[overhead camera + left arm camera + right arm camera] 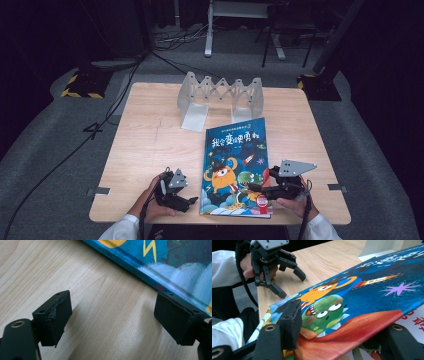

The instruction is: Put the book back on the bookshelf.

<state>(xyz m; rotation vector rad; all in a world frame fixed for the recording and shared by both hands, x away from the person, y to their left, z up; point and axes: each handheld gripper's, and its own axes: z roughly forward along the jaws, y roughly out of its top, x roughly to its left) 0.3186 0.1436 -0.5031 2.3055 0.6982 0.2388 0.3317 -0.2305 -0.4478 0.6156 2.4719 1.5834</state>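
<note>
A blue picture book with a cartoon orange monster and a green dinosaur on its glossy cover (pixel 235 167) is lying on the pale wooden surface (pixel 150 145), near the person's edge and in front of a translucent grey folding book stand (pixel 220 97).

The right gripper (pixel 256 189) is reaching in over the book's near right corner. In the right gripper view the front cover is lifting off the white page below, with one of the black fingers (pixel 290 322) lying on top of the cover and the other sitting under the raised edge. The fingers are standing partly apart around the cover; whether they are pressing on it cannot be told.

The left gripper (pixel 190 202) is resting low over the bare wood just beside the book's left edge. Its fingers (pixel 53 316) are standing wide apart with nothing between them, one tip close to the book's spine.
</note>
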